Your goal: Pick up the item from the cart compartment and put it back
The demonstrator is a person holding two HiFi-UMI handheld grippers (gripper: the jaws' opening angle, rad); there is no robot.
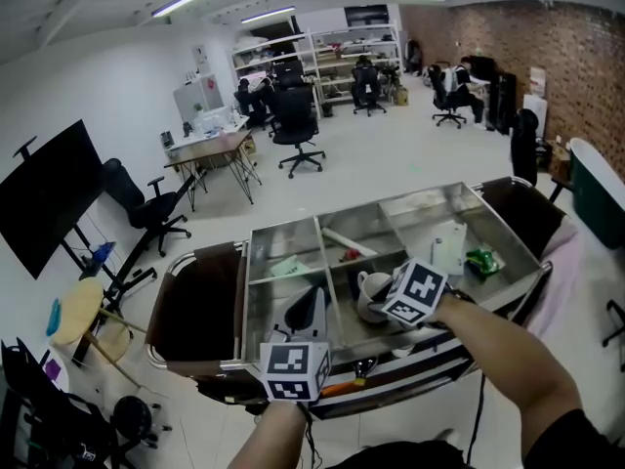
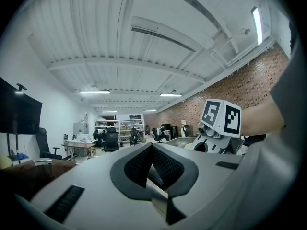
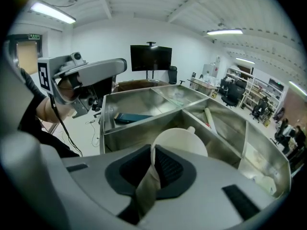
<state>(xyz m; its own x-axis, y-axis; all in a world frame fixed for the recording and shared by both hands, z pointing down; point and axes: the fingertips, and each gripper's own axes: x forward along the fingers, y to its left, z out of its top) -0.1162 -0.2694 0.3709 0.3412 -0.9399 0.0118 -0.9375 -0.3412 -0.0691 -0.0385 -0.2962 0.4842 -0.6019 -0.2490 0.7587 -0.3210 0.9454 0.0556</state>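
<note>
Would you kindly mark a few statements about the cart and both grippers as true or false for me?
1. The right gripper is shut on the wall of a white cup. True.
2. The left gripper holds a bottle. False: its jaws are together with nothing between them.
3. A green item lies in the rightmost compartment of the cart. True.
4. The cart's compartments are wooden. False: they are shiny metal.
</note>
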